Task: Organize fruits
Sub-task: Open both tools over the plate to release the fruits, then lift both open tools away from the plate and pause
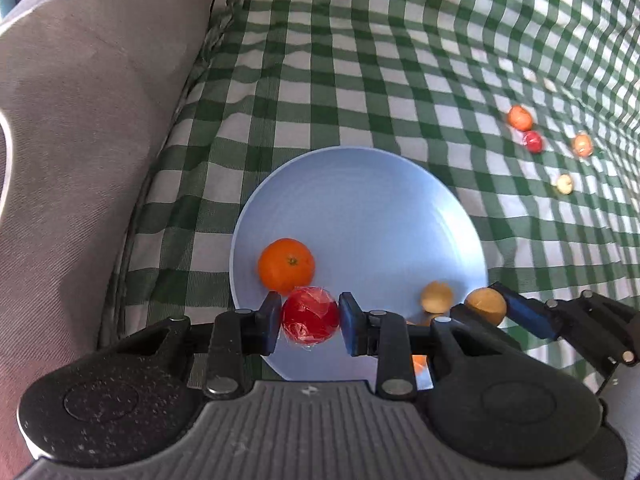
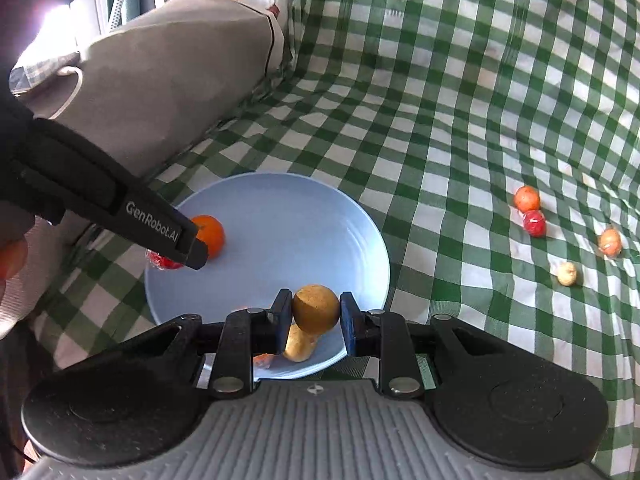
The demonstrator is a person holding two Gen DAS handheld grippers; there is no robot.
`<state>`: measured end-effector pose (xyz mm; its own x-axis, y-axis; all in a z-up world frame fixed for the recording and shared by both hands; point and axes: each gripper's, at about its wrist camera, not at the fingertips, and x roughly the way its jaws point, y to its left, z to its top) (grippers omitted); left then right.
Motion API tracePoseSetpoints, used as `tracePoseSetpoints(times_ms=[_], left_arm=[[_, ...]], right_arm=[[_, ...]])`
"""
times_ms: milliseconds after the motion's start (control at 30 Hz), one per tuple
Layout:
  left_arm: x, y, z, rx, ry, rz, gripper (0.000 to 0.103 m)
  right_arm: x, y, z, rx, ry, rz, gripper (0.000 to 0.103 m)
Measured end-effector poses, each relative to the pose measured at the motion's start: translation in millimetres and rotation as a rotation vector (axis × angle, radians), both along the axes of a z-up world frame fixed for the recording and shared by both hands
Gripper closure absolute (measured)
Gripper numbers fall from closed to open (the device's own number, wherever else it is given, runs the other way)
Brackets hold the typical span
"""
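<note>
A light blue plate (image 1: 360, 208) lies on the green checked cloth; it also shows in the right wrist view (image 2: 288, 216). An orange (image 1: 286, 266) sits on its left side, also seen from the right wrist (image 2: 210, 234). My left gripper (image 1: 310, 320) is shut on a red plastic-wrapped fruit (image 1: 310, 318) over the plate's near edge. My right gripper (image 2: 314, 314) is shut on a tan round fruit (image 2: 316, 308) over the plate's near right edge; this fruit also shows in the left wrist view (image 1: 486, 306). Another tan fruit (image 2: 298, 346) lies on the plate below it.
Several loose fruits lie on the cloth to the right: an orange-red one (image 2: 526, 198), a red one (image 2: 535, 223), a wrapped orange one (image 2: 610, 242) and a pale small one (image 2: 567, 274). A grey cushion (image 1: 88, 120) rises on the left.
</note>
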<state>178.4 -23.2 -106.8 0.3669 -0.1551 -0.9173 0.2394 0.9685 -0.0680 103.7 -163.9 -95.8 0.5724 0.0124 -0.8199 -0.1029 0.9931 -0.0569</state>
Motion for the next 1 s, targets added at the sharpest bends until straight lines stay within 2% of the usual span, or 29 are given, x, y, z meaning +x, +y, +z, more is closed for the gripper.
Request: tracePoseSetpoints(times_ms=[67, 100, 133, 167, 200, 233, 267, 300, 367, 500, 733, 1000], left_arm=[[4, 0, -5, 0.007, 0.001, -0.003, 0.068], [5, 0, -6, 0.009, -0.005, 0.001, 0.063], [5, 1, -6, 0.006, -0.014, 0.003, 0.049], [4, 2, -4, -0.005, -0.024, 0.005, 0.039], [3, 3, -2, -0.017, -0.038, 0.010, 0.017], [0, 5, 2, -0.026, -0.054, 0.022, 0.004], [-3, 6, 6, -0.033, -0.070, 0.031, 0.001], [-7, 8, 10, -0.036, -0.081, 0.037, 0.000], [-14, 11, 16, -0.034, -0.083, 0.035, 0.000], [-40, 23, 31, -0.019, -0.075, 0.053, 0.000], [-101, 44, 62, 0.015, -0.134, 0.058, 0.000], [-154, 55, 96, -0.015, -0.208, 0.057, 0.000]], right_arm=[[4, 0, -5, 0.000, 0.008, 0.003, 0.076], [6, 0, -7, 0.001, 0.014, 0.007, 0.076], [8, 0, -8, 0.008, 0.020, 0.012, 0.076], [10, 1, -9, 0.017, 0.027, 0.017, 0.076], [11, 2, -9, 0.025, 0.036, 0.023, 0.075], [12, 3, -8, 0.026, 0.044, 0.027, 0.074], [12, 4, -7, 0.022, 0.048, 0.024, 0.064], [11, 4, -4, 0.019, 0.047, 0.019, 0.049], [5, 5, 4, 0.011, 0.044, 0.009, 0.030], [-24, 10, 27, -0.009, 0.042, 0.011, 0.011], [-88, 27, 70, -0.043, 0.002, 0.007, 0.005], [-140, 43, 117, -0.057, -0.140, -0.030, 0.003]])
